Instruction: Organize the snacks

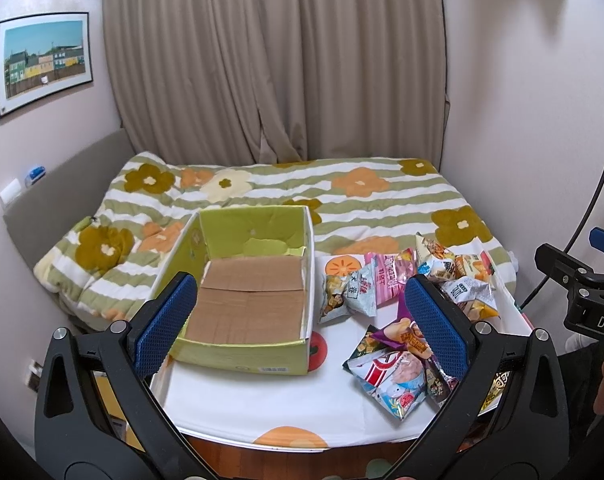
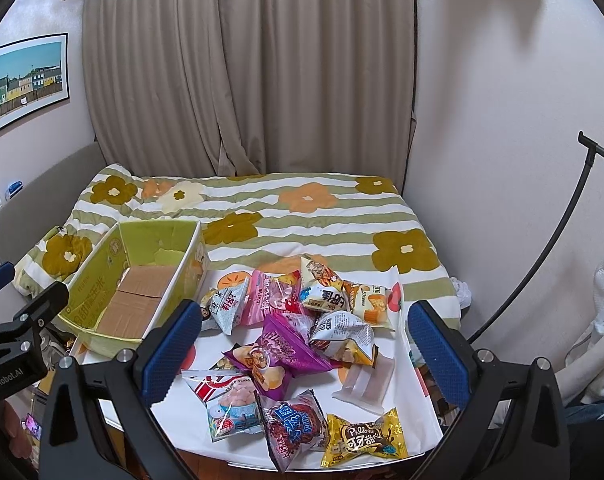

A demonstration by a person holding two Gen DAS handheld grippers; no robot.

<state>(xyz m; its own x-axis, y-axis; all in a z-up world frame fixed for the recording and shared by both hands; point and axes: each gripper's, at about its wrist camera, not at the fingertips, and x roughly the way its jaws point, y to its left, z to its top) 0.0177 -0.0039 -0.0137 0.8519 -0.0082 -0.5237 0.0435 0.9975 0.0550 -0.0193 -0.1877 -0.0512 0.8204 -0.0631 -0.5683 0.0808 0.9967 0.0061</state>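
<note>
A green cardboard box point(image 1: 258, 360) stands open and empty on the white table, left side; it also shows in the right wrist view point(image 2: 102, 276). Several snack packets lie in a loose pile to its right: a purple bag point(image 2: 286, 350), a pink bag point(image 2: 270, 298), a yellow Pillows packet point(image 2: 362, 438), a shrimp flakes packet point(image 2: 226, 404). My left gripper point(image 1: 302, 324) is open and empty, hovering above the table by the box front. My right gripper point(image 2: 302, 352) is open and empty above the snack pile.
The white tablecloth point(image 1: 270, 404) has orange fruit prints. A clear plastic stand point(image 2: 366, 382) lies among the snacks. Behind the table is a bed with a flowered quilt point(image 1: 342, 200), curtains and walls. A black curved lamp pole point(image 2: 542, 260) rises at right.
</note>
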